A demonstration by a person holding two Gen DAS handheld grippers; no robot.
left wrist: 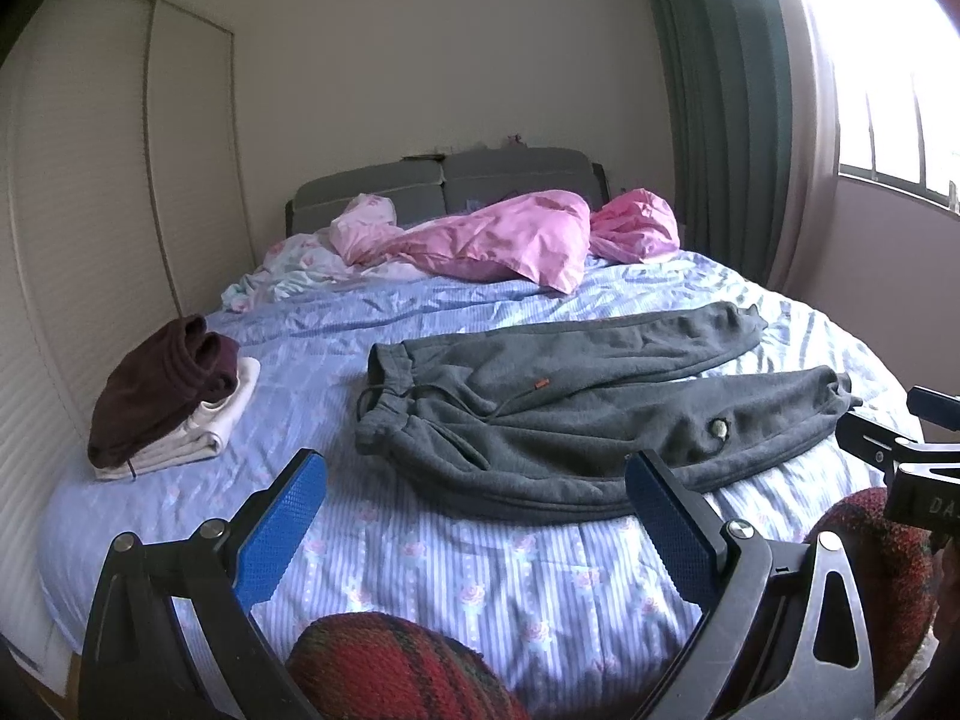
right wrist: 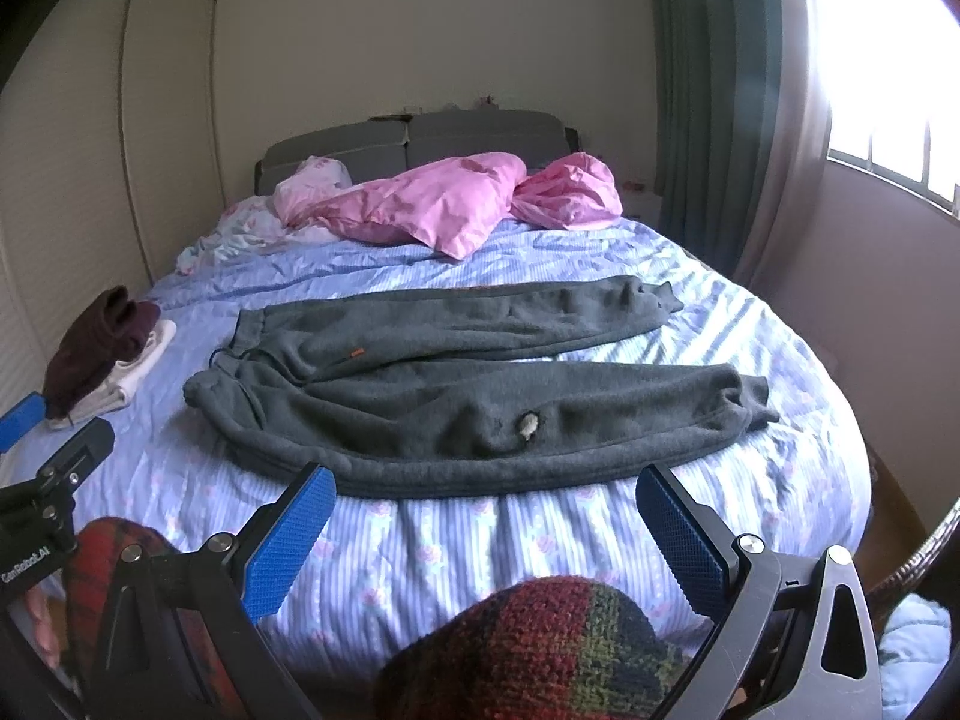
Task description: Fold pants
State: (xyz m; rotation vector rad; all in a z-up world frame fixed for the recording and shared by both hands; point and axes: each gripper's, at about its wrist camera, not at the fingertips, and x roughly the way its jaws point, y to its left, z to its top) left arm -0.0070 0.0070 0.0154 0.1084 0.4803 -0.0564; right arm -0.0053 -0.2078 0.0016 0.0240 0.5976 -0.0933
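Note:
Dark grey sweatpants (left wrist: pixel 570 414) lie spread flat on the bed, waistband to the left, both legs stretched right and slightly apart. They also show in the right wrist view (right wrist: pixel 468 396). The near leg has a small light patch (right wrist: pixel 528 426). My left gripper (left wrist: pixel 477 516) is open and empty, held above the bed's near edge, short of the pants' waist end. My right gripper (right wrist: pixel 486 531) is open and empty, just short of the near leg's edge. Each gripper's body shows at the edge of the other's view.
A stack of folded clothes (left wrist: pixel 174 402) with a dark maroon piece on top sits at the bed's left side. Pink bedding (left wrist: pixel 510 234) is heaped by the grey headboard. A wall with a window and green curtain (left wrist: pixel 720 90) runs along the right. Red plaid knit sleeves (right wrist: pixel 540 654) fill the bottom.

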